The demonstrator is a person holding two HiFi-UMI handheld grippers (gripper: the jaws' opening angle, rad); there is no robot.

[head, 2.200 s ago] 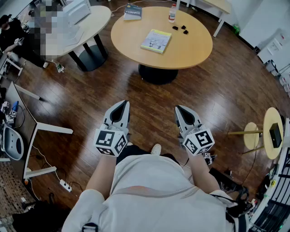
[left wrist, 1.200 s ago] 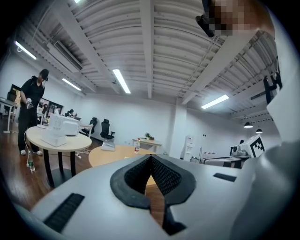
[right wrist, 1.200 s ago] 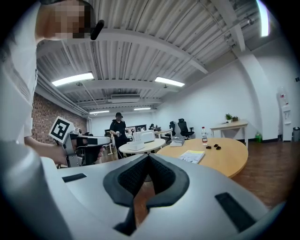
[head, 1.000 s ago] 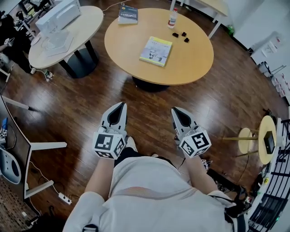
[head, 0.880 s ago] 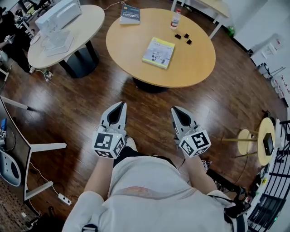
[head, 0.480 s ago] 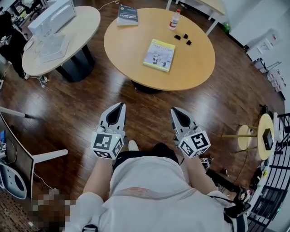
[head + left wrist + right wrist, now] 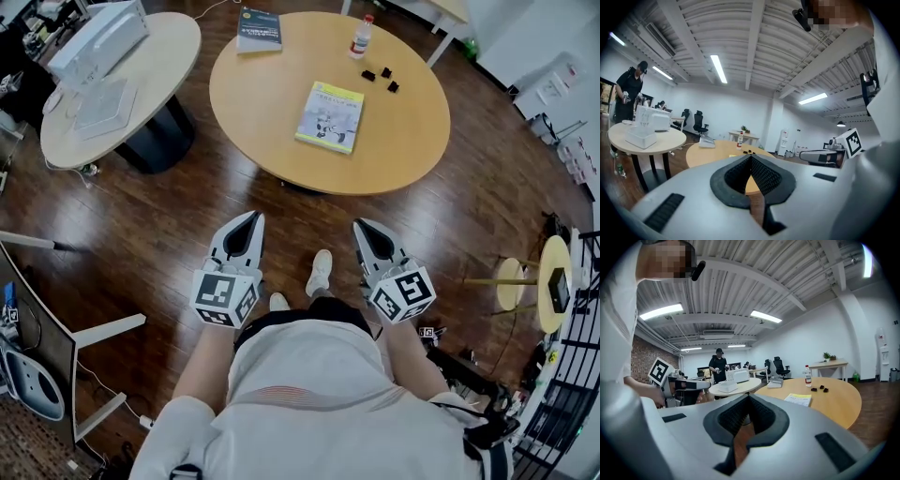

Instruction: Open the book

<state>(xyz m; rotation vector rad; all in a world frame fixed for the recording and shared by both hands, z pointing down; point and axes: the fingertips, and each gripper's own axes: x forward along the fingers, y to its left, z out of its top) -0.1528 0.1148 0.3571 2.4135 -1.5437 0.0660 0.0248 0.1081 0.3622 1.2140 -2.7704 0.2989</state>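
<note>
While the yellow book point(image 7: 330, 115) lies closed on the tabletop point(image 7: 412, 141), the left gripper point(image 7: 250, 219) and the right gripper point(image 7: 362, 227) hang well apart from it, fingers clenched on nothing.

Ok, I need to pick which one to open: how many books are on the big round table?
2. A yellow book lies closed near the middle of the table; a dark blue book lies closed at its far left edge. None seems hidden.

Left claw point(image 7: 751, 158) jaws together, empty, round table point(image 7: 710, 153) beyond, bottle point(image 7: 739, 139) on it
</note>
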